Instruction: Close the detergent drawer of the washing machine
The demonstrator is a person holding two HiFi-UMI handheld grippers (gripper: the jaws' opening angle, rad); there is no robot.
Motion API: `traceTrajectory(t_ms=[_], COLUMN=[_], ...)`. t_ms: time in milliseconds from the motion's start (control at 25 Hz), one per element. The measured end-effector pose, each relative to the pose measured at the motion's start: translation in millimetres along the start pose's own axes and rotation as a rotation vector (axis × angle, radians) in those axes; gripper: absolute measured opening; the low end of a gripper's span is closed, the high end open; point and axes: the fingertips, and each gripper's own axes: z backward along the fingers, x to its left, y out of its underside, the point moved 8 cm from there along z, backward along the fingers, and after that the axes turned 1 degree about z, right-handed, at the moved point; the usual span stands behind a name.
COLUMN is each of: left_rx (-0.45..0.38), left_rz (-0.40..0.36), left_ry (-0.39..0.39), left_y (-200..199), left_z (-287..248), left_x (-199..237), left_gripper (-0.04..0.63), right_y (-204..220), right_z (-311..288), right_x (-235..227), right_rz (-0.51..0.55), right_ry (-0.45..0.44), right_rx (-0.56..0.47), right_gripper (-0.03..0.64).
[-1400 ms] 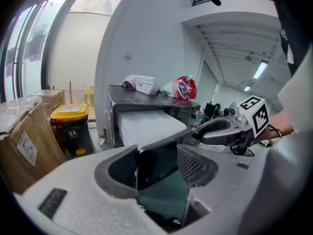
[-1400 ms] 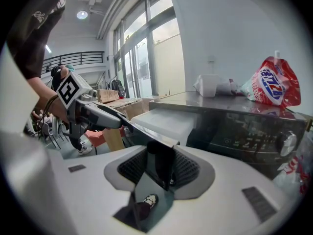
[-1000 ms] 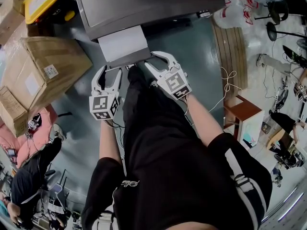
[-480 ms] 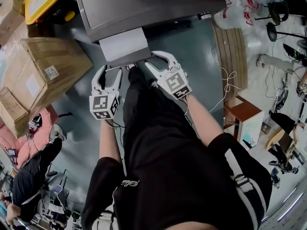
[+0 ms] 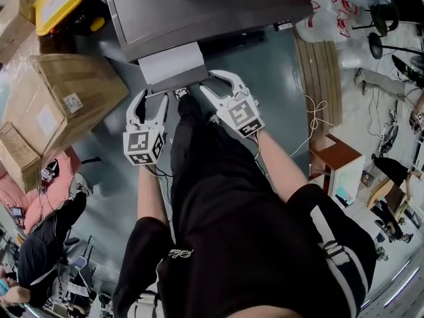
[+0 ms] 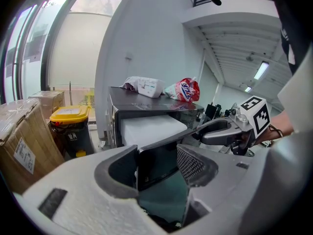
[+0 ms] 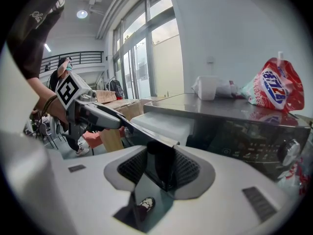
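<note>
Detergent drawer (image 5: 171, 63) stands pulled out from the washing machine (image 5: 218, 5), its dark front panel (image 6: 154, 163) facing the person. The right gripper (image 5: 207, 83) has its jaws clenched on the panel's right end. The left gripper (image 5: 151, 97) has its jaws released, spread around the left end.

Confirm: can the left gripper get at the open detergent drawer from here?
Likely yes. The detergent drawer's dark front already stands right at the left gripper's open jaws, with nothing between them.
</note>
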Motion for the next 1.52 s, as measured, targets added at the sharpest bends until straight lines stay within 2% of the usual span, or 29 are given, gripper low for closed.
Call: traceTrajectory(t_ms=[1520], left_rx=[0.008], left_rz=[0.006], left_ry=[-0.004], left_y=[-17.0], left_z=[-15.9], left_x=[16.9], left_gripper=[0.259], right_y=[-14.4], right_z=[-18.9], right_x=[-14.1], right_rz=[-0.008], right_ry=[0.022], right_rx=[0.004], right_gripper=[0.167])
